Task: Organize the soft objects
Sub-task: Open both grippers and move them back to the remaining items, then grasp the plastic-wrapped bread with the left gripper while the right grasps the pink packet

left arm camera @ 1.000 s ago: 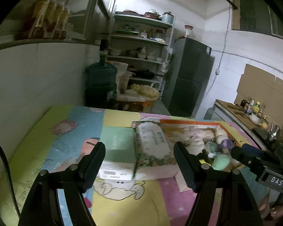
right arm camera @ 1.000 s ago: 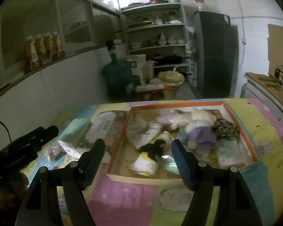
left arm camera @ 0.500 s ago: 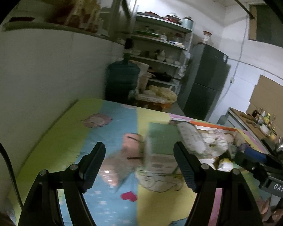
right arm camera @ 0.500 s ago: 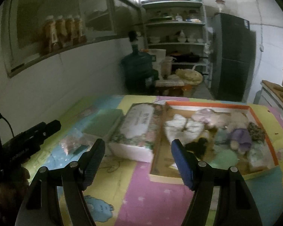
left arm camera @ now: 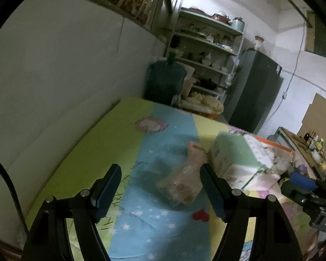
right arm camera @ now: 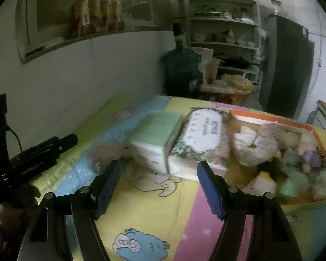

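both grippers hang empty with jaws wide over the cartoon mat (left arm camera: pixel 141 217) – this looks like the reach step, nothing picked yet. the left gripper (left arm camera: pixel 160 192) points at a clear bag (left arm camera: pixel 182 187) just off its right finger at about 1 o'clock, beside the green box (left arm camera: pixel 234 152); the right gripper (right arm camera: pixel 156 184) faces the flowered box (right arm camera: pixel 201 139), with the orange-rimmed tray (right arm camera: pixel 271 118) of soft things at 2 o'clock. next it likely needs the left jaws centred on the bag – then a gentle close.
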### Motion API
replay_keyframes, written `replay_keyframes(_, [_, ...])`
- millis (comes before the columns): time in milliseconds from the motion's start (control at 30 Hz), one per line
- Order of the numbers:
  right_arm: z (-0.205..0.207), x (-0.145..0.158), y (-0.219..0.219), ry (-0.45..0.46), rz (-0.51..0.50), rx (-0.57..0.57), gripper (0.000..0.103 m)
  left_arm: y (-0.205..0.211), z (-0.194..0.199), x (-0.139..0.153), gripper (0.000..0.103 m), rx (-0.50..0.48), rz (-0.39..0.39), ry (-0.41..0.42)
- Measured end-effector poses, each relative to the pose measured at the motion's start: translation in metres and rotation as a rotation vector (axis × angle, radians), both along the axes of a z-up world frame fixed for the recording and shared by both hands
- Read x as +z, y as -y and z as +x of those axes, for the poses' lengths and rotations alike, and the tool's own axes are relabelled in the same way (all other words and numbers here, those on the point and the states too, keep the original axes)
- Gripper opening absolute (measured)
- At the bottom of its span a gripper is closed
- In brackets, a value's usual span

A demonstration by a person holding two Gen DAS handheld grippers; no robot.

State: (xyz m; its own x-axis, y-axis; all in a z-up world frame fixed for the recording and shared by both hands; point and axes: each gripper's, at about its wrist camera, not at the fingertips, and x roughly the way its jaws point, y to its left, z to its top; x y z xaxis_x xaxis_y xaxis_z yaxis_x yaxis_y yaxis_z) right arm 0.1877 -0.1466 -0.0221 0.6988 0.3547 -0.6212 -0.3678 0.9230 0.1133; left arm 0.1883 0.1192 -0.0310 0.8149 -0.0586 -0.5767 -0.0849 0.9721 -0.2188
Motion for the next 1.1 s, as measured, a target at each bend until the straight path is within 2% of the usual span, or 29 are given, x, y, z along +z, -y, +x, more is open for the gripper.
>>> replay_keyframes(433, [0.005,-0.012,-0.021,-0.028,-0.018,0.039,0.074,0.020,0.037,-0.038,0.074,-0.186,0.023,-0.145])
replay_keyframes(667, [0.010,-0.016,-0.019,-0.043,-0.011,0.033,0.074,0.030,0.053,-0.049,0.074,-0.216,0.018,-0.193])
replay_keyframes(733, [0.010,-0.017,-0.018,-0.046,-0.009,0.036,0.074,0.028,0.054,-0.051,0.068,-0.216,0.004,-0.209])
replay_keyframes(933, [0.013,-0.018,-0.021,-0.054,-0.003,0.051,0.074,0.023,0.052,-0.054,0.058,-0.215,-0.023,-0.204])
replay_keyframes(1100, [0.013,-0.013,-0.029,-0.048,0.018,0.077,0.074,0.012,0.040,-0.046,0.056,-0.158,-0.045,-0.144])
